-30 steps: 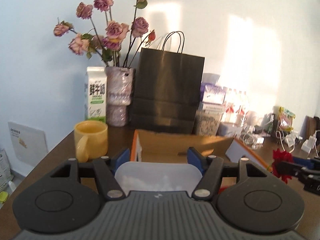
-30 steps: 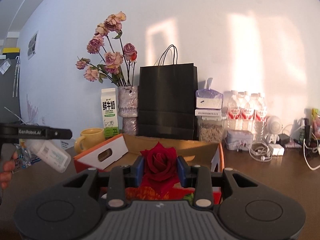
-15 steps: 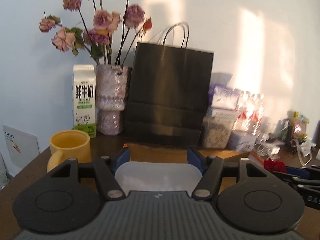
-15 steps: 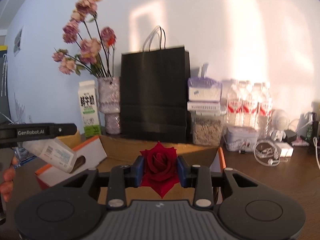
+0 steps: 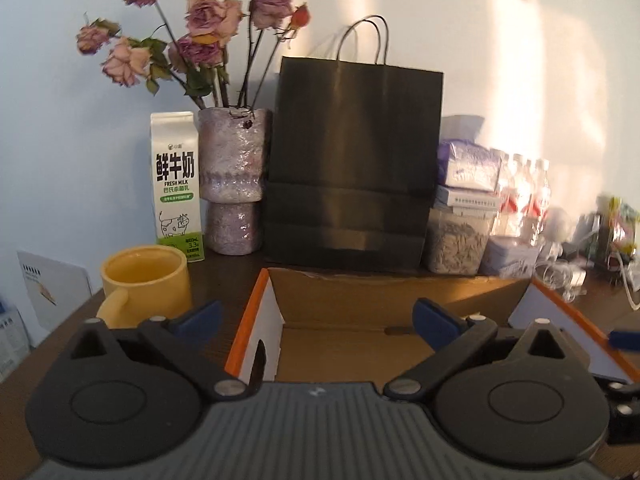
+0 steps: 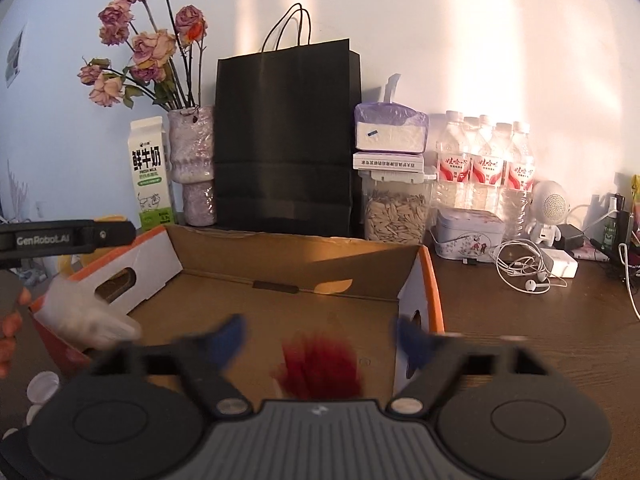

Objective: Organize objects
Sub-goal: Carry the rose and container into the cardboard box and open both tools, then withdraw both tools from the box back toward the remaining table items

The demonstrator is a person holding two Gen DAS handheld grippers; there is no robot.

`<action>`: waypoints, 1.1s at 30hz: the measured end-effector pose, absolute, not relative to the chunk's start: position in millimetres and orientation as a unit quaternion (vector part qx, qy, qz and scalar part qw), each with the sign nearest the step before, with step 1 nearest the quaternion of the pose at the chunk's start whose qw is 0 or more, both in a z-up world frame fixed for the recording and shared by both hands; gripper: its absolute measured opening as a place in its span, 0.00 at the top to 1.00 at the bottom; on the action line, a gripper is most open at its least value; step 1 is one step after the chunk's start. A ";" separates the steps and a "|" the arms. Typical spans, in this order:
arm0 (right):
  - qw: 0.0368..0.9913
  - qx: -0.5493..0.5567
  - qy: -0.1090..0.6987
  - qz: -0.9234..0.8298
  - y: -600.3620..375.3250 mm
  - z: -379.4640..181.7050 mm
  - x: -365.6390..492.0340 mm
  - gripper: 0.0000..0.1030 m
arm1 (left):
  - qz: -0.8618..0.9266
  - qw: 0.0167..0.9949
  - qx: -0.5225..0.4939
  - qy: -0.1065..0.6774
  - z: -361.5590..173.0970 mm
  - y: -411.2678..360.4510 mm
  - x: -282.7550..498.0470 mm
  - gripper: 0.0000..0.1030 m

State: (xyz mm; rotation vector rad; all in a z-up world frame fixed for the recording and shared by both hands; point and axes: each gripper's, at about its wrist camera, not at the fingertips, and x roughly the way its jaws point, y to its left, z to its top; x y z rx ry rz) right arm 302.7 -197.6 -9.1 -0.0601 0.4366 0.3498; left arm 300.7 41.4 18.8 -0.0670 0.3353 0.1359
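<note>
An open cardboard box point(image 5: 380, 296) with orange-and-white flaps lies right under both grippers. My left gripper point(image 5: 316, 316) is opening wide over it, with nothing between its blue pads. In the right wrist view a white bottle point(image 6: 88, 316) shows as a blur by the box's left flap, just under a finger of the left gripper point(image 6: 116, 234). My right gripper point(image 6: 320, 338) is opening too. A red rose point(image 6: 320, 364) is a blur low between its spread pads, touching neither, above the box point(image 6: 280, 256) floor.
Behind the box stand a yellow mug point(image 5: 144, 280), a milk carton point(image 5: 176, 184), a vase of dried roses point(image 5: 234, 180) and a black paper bag point(image 5: 352, 160). To the right are a seed jar point(image 6: 396, 212), water bottles point(image 6: 484, 164) and earphones point(image 6: 528, 268).
Both grippers moved forward over the box and spread their jaws. The white bottle left the left jaws and the red rose left the right jaws; both are now blurred and lower.
</note>
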 end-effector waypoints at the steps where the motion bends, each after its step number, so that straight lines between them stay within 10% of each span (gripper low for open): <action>1: 0.962 -0.031 0.212 0.171 -197.2 -9.1 301.2 0.00 | 0.064 0.983 -0.031 0.169 18.5 39.8 300.6 0.00; 33: 0.967 -0.040 0.182 0.175 -211.6 17.7 242.4 0.00 | 0.053 0.985 -0.033 0.161 39.2 27.3 232.5 0.00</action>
